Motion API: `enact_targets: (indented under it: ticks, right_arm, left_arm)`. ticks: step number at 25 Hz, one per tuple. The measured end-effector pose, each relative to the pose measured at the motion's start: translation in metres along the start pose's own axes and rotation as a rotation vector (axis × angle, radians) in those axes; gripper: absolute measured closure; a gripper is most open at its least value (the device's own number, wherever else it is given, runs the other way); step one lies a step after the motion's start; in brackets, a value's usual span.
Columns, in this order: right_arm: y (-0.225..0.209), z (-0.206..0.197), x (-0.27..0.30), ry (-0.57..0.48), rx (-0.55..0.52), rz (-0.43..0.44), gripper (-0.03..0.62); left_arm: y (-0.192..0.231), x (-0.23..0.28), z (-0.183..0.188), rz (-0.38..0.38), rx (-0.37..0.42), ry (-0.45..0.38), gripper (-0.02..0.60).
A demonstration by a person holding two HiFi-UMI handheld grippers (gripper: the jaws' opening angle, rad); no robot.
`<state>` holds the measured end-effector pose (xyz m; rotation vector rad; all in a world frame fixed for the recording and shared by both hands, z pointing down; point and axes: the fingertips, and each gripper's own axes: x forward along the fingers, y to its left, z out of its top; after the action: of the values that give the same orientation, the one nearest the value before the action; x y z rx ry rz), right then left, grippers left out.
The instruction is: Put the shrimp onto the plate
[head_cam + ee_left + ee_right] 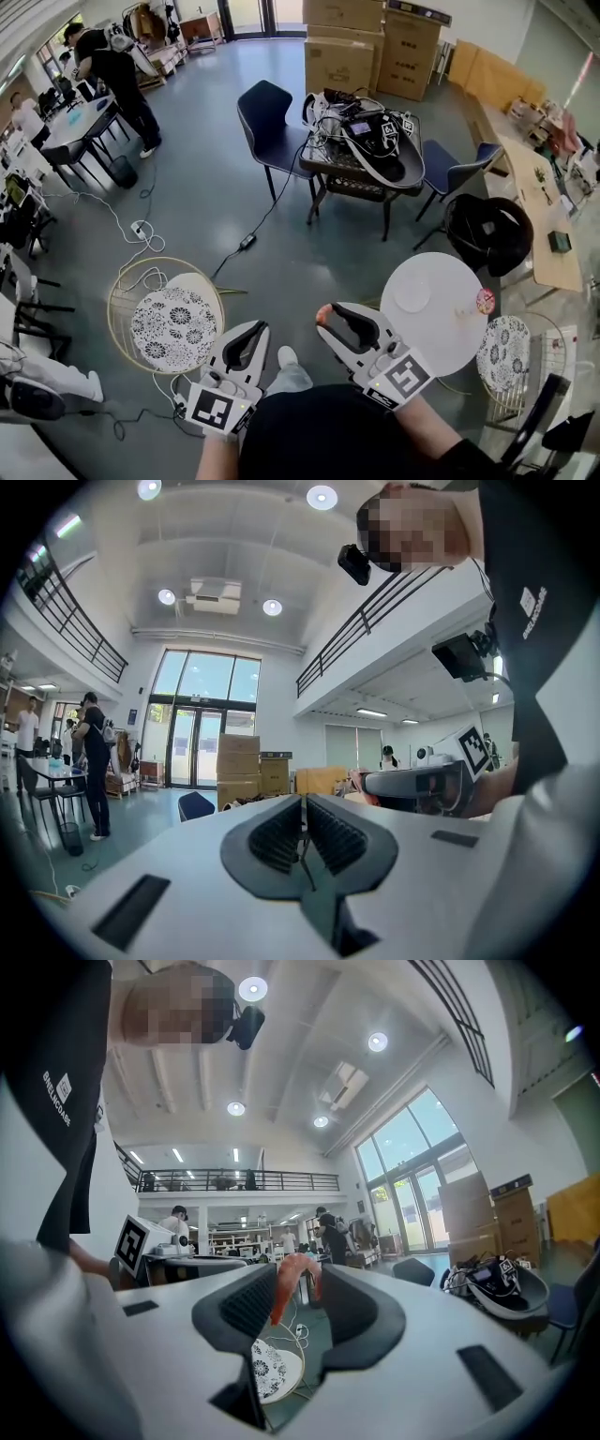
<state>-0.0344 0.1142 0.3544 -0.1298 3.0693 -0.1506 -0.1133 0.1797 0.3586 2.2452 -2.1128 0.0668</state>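
Between the right tongs (300, 1283), the shrimp (281, 1288).

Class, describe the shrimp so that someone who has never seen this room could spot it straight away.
Start at the white round table, low right in the head view. Just left of it, the right claw grips the shrimp at its tip. It is the one curved, orange-pink thing; the left claw holds nothing.

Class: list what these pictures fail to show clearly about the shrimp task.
Plate: head view, white on white table, rim barely visible.
Shrimp: head view, only an orange speck at the right gripper tips.
Pink item at table edge: head view, too small to identify.
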Motion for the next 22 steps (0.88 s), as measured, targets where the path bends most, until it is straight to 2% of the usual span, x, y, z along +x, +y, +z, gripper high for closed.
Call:
enact_targets:
  ticks: [4, 12, 17, 22]
  right_arm:
    - [-0.010, -0.003, 0.037, 0.006, 0.001, -0.006, 0.437]
    - [-0.035, -0.008, 0.109, 0.012, -0.013, -0.076, 0.437]
    - [-0.045, -0.009, 0.134, 0.009, -0.010, -0.138, 0.437]
    - [-0.057, -0.010, 0.145, 0.013, -0.001, -0.174, 0.437]
  left_arm:
    - [0.039, 0.013, 0.002, -0.010, -0.004, -0.015, 0.574]
    - [0.118, 0.045, -0.006, -0.075, -0.027, -0.004, 0.574]
    - [0.136, 0.066, -0.009, -0.162, -0.012, 0.006, 0.574]
    - [0.144, 0.082, -0.008, -0.204, -0.022, 0.001, 0.574]
